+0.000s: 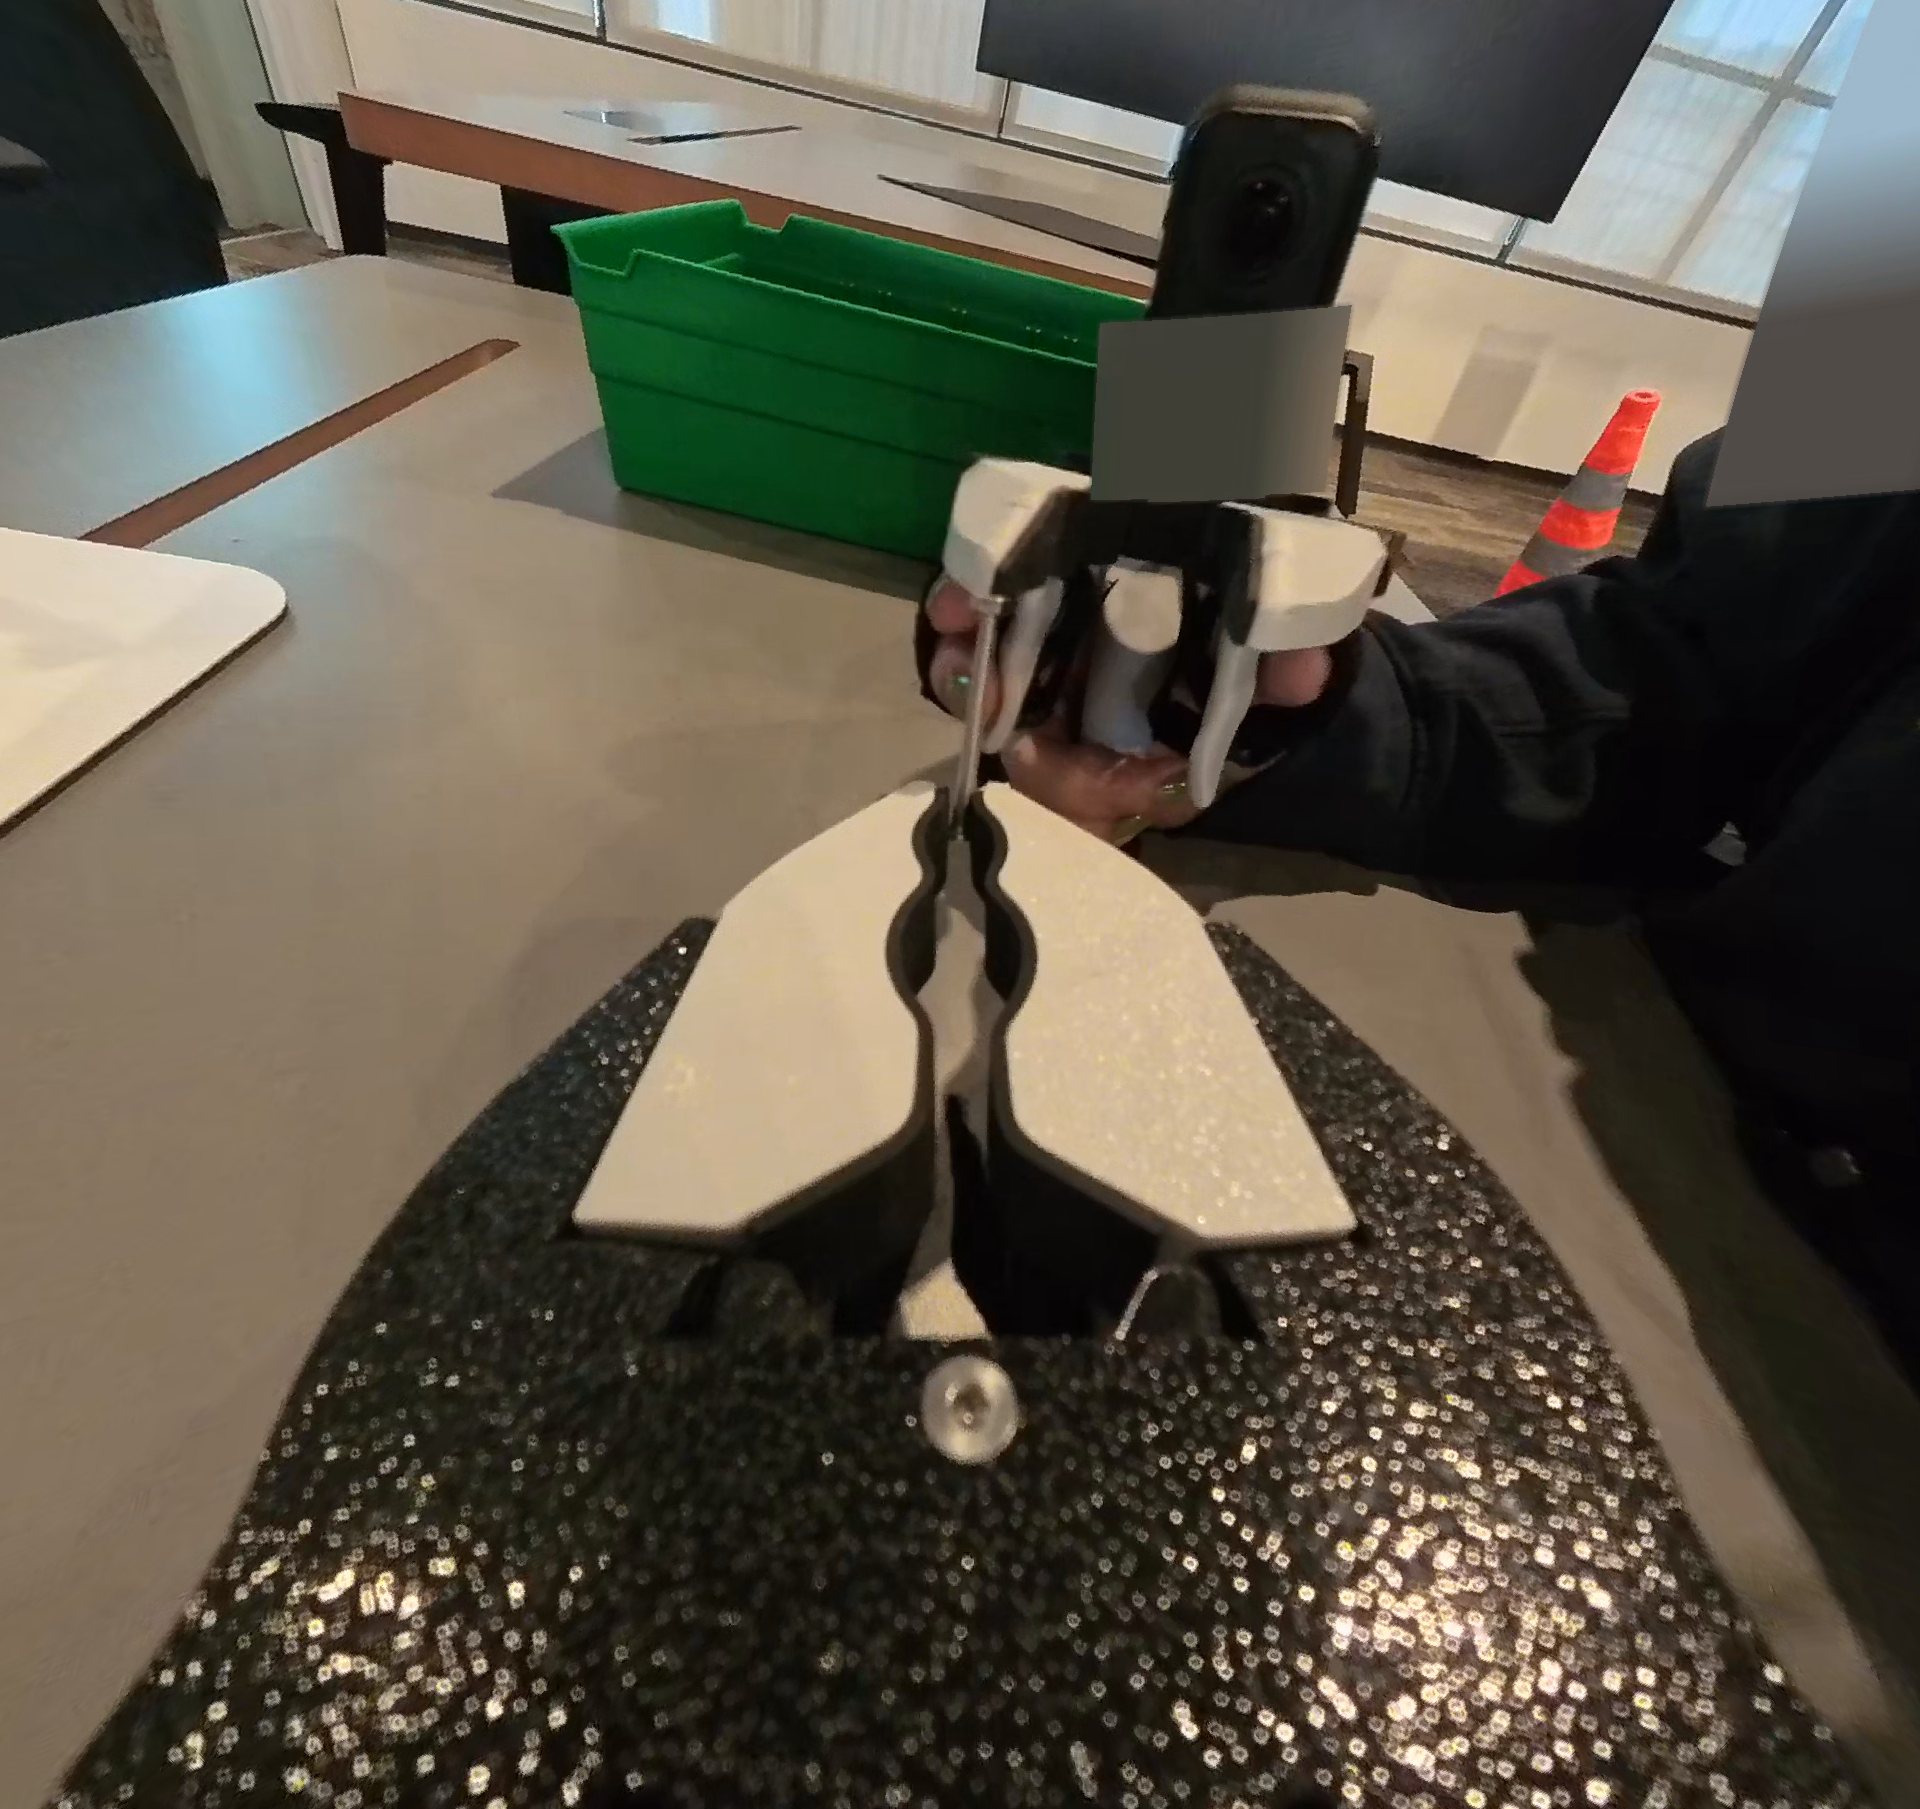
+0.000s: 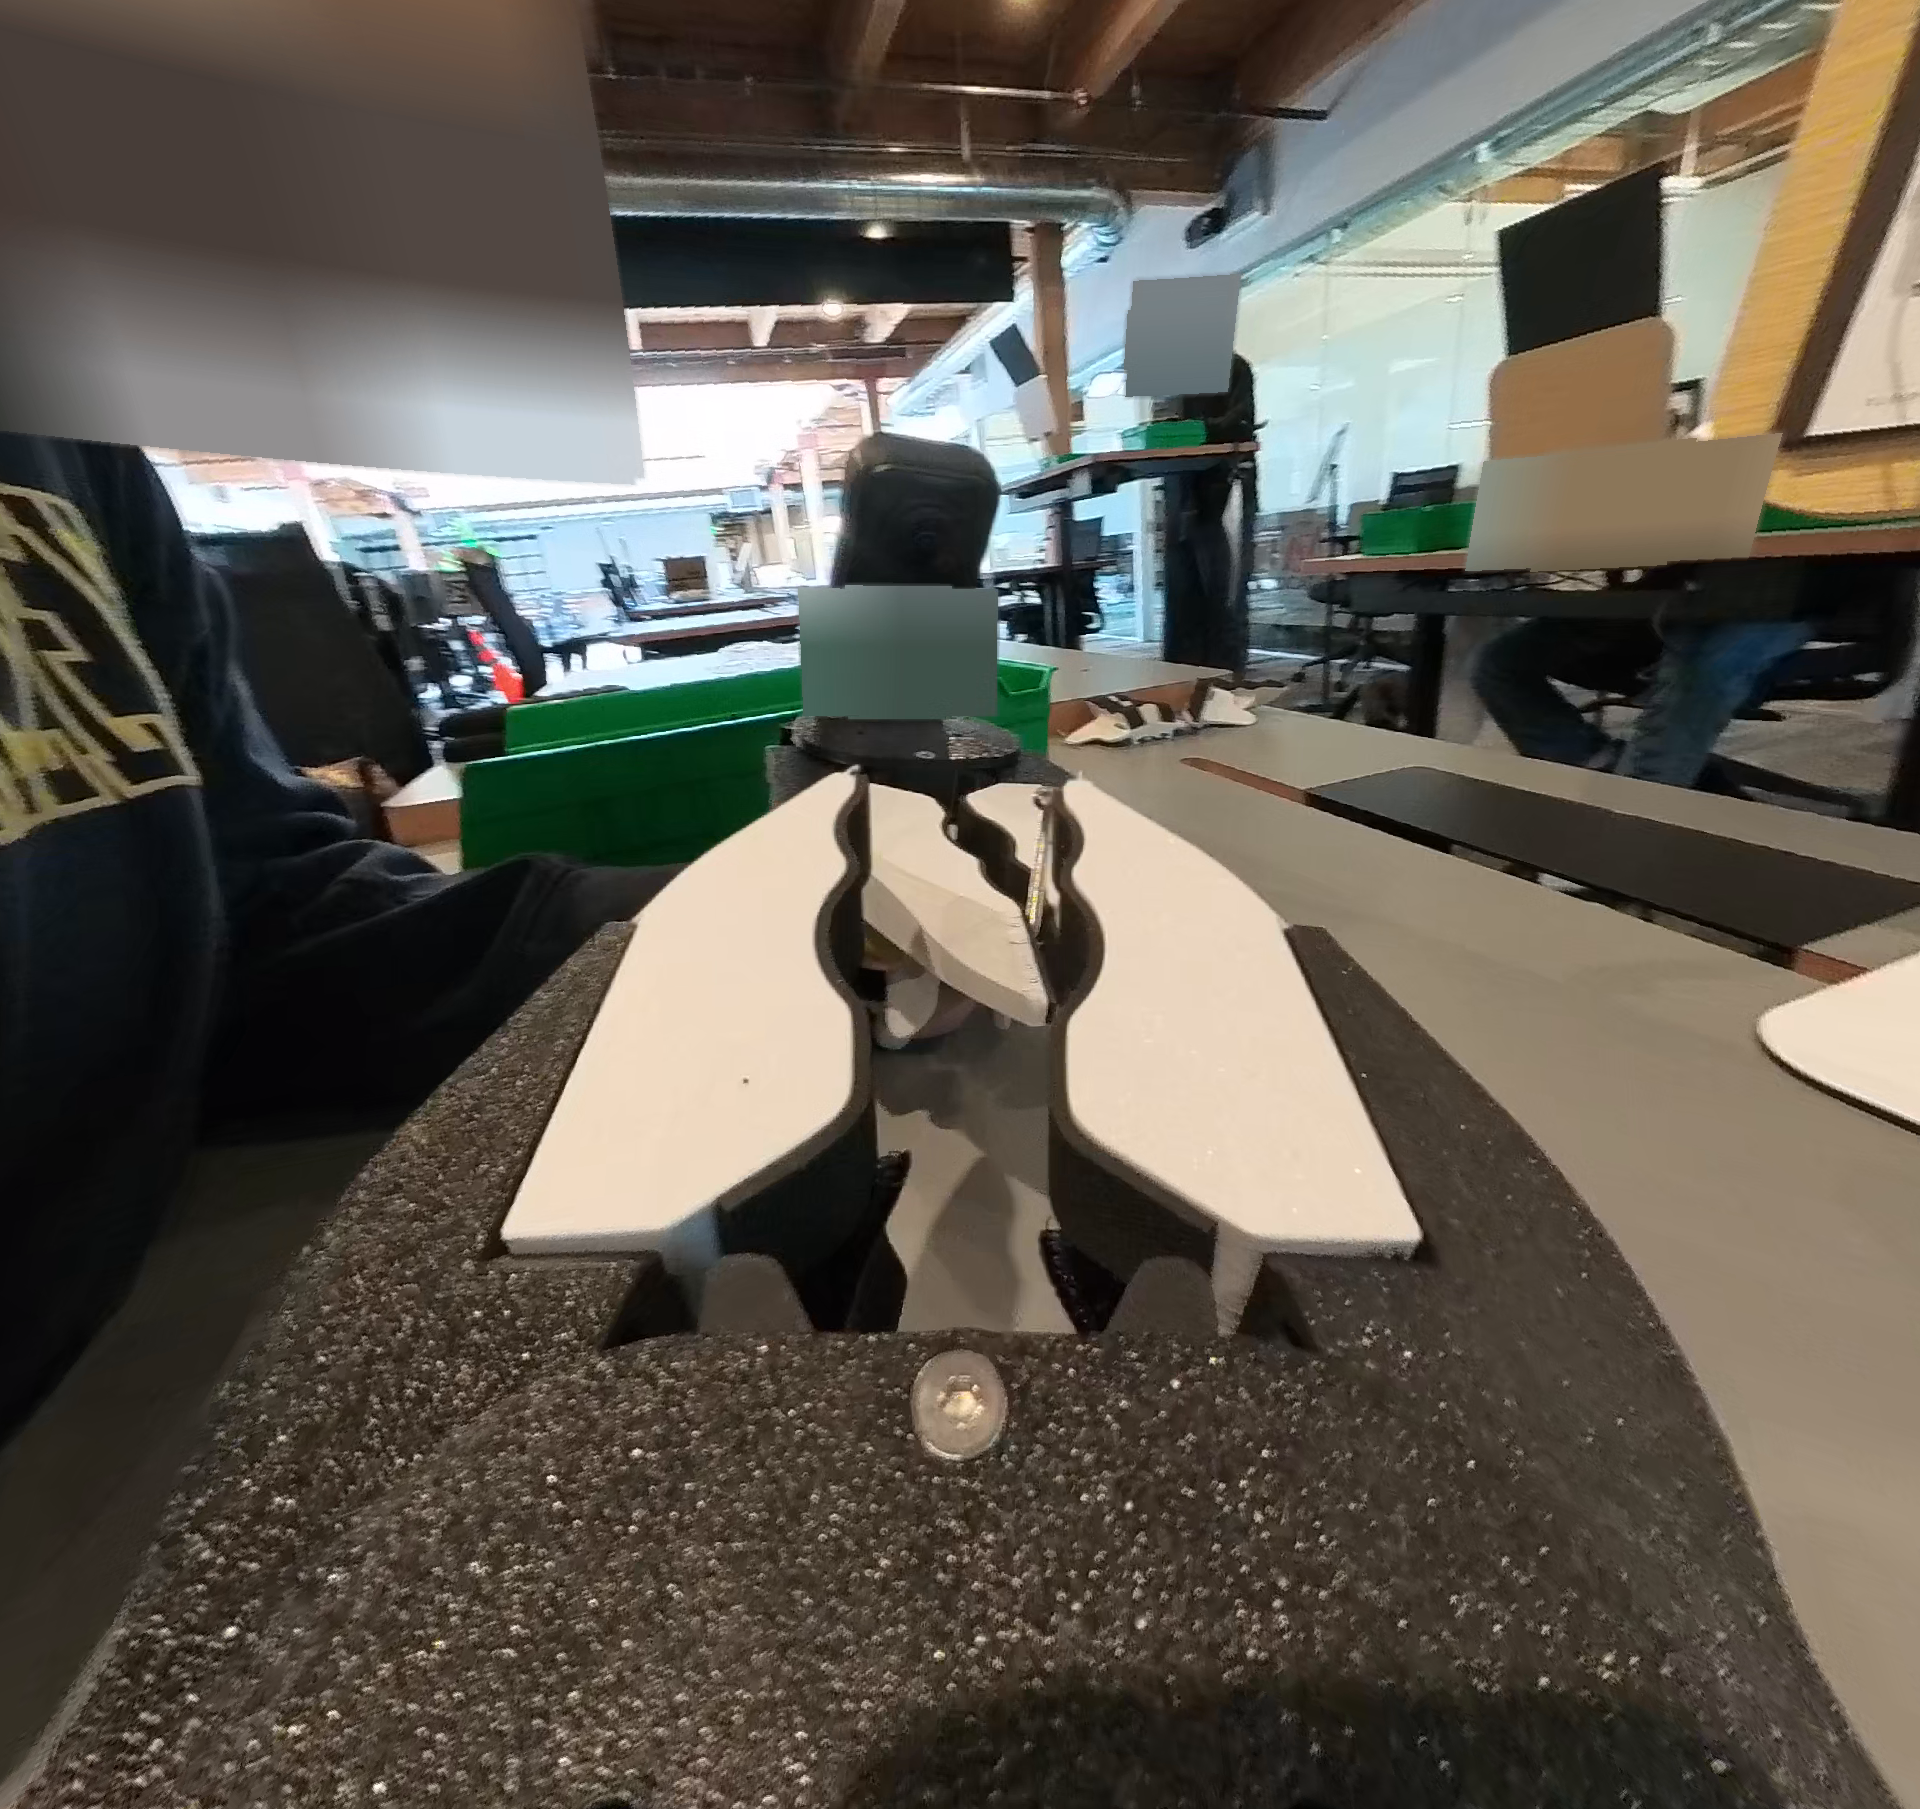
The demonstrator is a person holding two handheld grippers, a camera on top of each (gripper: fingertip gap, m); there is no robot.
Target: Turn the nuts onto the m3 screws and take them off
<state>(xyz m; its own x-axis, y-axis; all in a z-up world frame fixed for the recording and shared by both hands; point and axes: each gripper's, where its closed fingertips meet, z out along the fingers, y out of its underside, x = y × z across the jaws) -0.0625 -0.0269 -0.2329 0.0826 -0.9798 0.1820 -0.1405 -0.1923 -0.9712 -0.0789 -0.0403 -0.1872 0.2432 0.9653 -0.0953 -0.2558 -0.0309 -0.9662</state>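
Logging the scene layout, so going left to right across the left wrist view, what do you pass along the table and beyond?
White board → green bin → screw held by the left gripper → right gripper → orange cone.

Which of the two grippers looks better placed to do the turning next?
Probably the right gripper: its white fingers stand open around the thin silver screw's head end. The left gripper is already busy, clamped shut on the screw's other end.

Grey table (image 1: 416,720); on it a green bin (image 1: 831,388), a white board (image 1: 104,637), a black mat (image 2: 1610,855).
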